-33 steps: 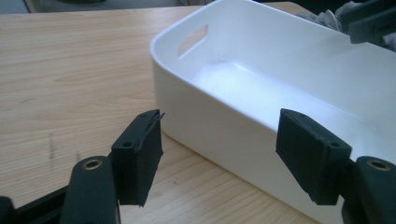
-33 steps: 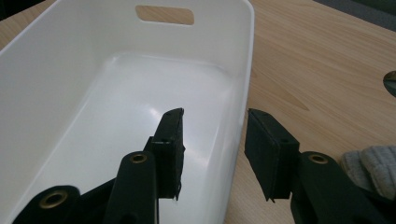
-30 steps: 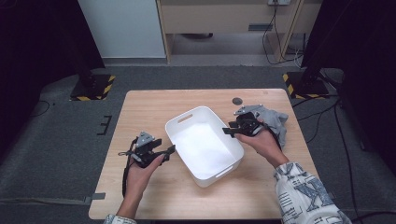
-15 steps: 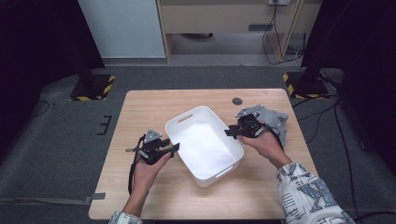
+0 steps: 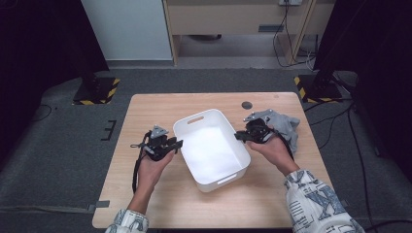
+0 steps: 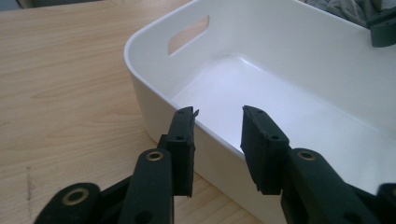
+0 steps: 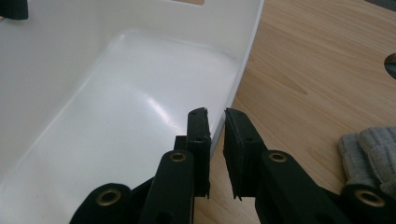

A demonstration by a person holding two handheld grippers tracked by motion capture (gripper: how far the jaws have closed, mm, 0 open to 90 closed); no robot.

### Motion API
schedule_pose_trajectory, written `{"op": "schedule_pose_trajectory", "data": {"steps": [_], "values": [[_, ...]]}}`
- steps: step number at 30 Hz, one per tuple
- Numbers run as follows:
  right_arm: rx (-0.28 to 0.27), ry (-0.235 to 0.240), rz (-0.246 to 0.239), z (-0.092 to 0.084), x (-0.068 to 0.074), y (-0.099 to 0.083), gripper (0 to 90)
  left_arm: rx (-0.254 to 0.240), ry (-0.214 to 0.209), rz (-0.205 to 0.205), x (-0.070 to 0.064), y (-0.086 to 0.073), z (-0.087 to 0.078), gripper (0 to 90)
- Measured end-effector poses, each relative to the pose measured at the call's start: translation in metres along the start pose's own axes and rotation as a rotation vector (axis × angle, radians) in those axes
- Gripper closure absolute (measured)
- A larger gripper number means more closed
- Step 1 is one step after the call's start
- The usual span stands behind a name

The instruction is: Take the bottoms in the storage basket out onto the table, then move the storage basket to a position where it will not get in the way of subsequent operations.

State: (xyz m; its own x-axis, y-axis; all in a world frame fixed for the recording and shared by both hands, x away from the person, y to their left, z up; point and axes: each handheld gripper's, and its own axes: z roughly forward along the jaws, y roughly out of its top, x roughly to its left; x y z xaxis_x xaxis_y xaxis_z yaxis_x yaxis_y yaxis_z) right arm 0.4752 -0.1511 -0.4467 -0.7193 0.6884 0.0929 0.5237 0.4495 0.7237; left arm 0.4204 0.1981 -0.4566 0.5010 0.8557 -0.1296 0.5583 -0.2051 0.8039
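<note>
The white bin [image 5: 180, 145] sat mid-worktop [image 5: 160, 104], nothing lifted yet — both tools had just been closing, the right tool [image 5: 239, 136] pinching its right wall, the left tool [image 5: 177, 143] gaping astride its left rim.

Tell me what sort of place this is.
Probably a lab or recording studio: a lone wooden table on grey carpet, black stands on hazard-striped bases, dark curtains, and cables trailing under a bench.

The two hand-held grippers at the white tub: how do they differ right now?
The left hand-held gripper straddles its wall of the white tub with a wide gap; the right hand-held gripper has nearly closed on the opposite wall. Grey cloth lies beside the right, bare table beside the left. Both have been closing.
</note>
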Motion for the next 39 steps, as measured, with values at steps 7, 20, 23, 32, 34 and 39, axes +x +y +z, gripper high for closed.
{"op": "schedule_pose_trajectory", "data": {"steps": [7,20,23,32,34,39], "values": [[-0.039,0.015,0.006,0.001,0.001,0.002,69.0,-0.027,0.0,-0.047,0.018,0.006,0.009,62.8],[-0.076,-0.032,0.012,-0.017,-0.018,-0.002,53.6,-0.052,-0.01,-0.031,0.006,0.002,-0.01,42.0],[-0.053,-0.03,0.008,-0.011,-0.017,-0.005,53.2,-0.047,-0.025,-0.036,0.004,-0.001,-0.008,41.0],[-0.031,-0.011,0.013,-0.004,-0.014,-0.01,55.7,-0.05,-0.023,-0.037,0.006,-0.001,-0.008,40.5],[-0.035,-0.011,0.008,-0.002,-0.011,-0.01,55.5,-0.051,-0.017,-0.037,0.007,0.0,-0.01,40.6],[-0.041,0.01,0.004,0.006,0.0,-0.007,54.4,-0.049,-0.002,-0.04,0.012,-0.002,-0.013,40.4]]}}
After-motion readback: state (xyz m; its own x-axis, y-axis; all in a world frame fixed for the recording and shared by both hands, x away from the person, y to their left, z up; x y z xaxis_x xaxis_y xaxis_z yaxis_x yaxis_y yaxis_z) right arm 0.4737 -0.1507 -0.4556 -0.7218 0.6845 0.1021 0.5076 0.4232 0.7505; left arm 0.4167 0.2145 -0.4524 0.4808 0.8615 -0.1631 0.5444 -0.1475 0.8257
